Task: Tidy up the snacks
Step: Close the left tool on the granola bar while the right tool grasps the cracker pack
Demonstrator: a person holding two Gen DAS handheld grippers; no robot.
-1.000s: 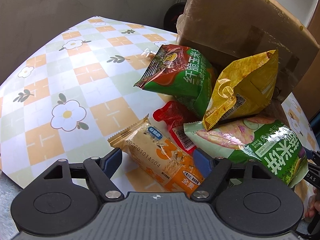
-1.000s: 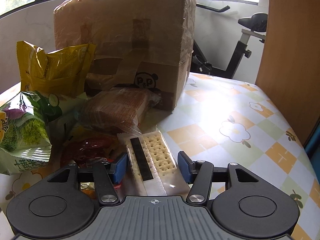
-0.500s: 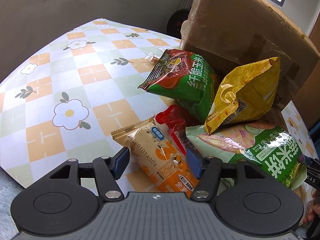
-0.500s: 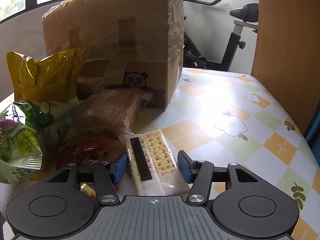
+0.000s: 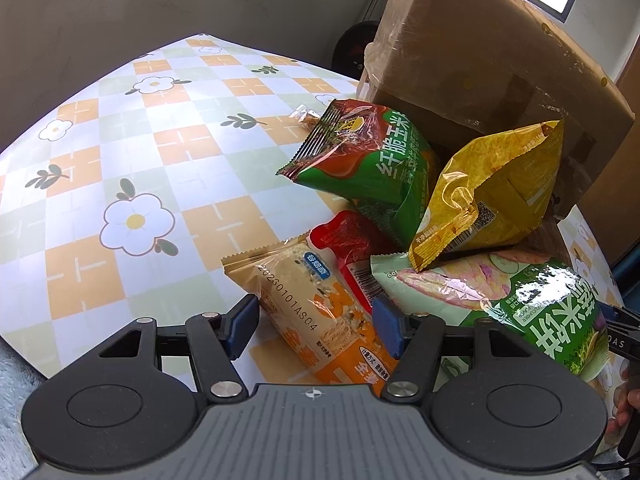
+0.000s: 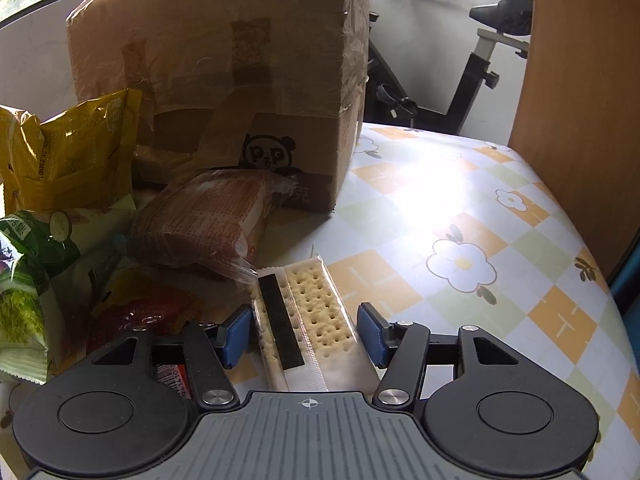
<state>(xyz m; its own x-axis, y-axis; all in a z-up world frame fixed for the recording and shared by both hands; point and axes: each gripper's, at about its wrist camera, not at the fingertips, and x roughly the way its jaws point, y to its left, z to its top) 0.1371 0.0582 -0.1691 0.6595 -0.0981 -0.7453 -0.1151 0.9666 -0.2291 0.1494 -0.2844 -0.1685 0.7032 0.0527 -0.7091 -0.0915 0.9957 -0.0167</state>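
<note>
**A:** So the left gripper [image 5: 316, 330] has its fingers [image 5: 240, 326] either side of the orange cereal bar [image 5: 320, 312], which lies flat on the table [image 5: 168, 168] at the near edge of the snack pile. It's been closing in over the last second; the gap on each side is clearly narrower than a moment back. Can't quite tell if the pads are pressing the wrapper yet or just brushing it.

**B:** And the right one?

**A:** The right gripper [image 6: 304, 334] is straddling the clear cracker sleeve [image 6: 308, 320], fingers [image 6: 370, 334] close on both sides, a sliver of a gap showing on the right. Looks released still, not clenched. Barely changed from earlier, same straddle.

**B:** How would those handle?

**A:** Both light, I'd guess. The bar wrapper is glossy film, probably slippery, so grab across the middle of the bar rather than the flat crimped end. The crackers look brittle, and that thin sleeve won't protect them. Take it across the short width, gently, or they snap.

**B:** Rest of the pile?

**A:** The yellow chip bag [image 5: 492, 196] leans against the cardboard box [image 6: 224, 80], puffy with air, on top of the green bags. The view has shifted a touch since before; the pile itself looks undisturbed.
</note>
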